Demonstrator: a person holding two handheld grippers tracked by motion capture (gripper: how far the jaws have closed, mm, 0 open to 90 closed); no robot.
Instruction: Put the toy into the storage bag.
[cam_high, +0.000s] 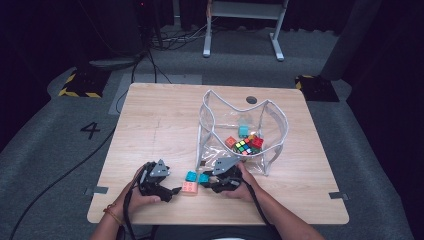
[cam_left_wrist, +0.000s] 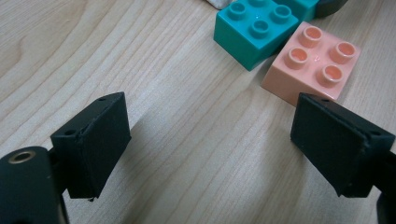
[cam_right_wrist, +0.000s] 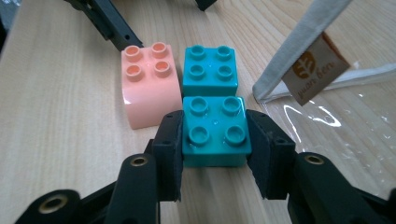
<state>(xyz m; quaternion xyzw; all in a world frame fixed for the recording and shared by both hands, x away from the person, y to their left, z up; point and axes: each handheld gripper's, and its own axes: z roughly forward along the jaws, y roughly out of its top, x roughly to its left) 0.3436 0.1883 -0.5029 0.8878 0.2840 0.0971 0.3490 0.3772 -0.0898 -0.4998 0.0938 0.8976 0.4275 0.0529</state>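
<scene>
Three toy bricks lie together near the table's front edge. My right gripper (cam_right_wrist: 215, 116) is shut on a teal brick (cam_right_wrist: 215, 133), one pad against each of its sides; that brick (cam_high: 203, 178) rests on the wood. A second teal brick (cam_right_wrist: 208, 70) touches it on the far side, and a pink brick (cam_right_wrist: 149, 84) lies beside both. My left gripper (cam_left_wrist: 212, 109) is open with bare table between its jaws. Its right fingertip (cam_left_wrist: 327, 121) is just short of the pink brick (cam_left_wrist: 310, 63). In the high view the left gripper (cam_high: 175, 191) and right gripper (cam_high: 209, 183) face each other across the bricks.
A clear plastic bag (cam_high: 272, 125) with grey edging stands open behind the right hand. It holds a puzzle cube (cam_high: 245, 146) and several more bricks. Its strap and label (cam_right_wrist: 313, 65) hang close to the held brick. A round hole (cam_high: 251, 99) sits near the table's far edge.
</scene>
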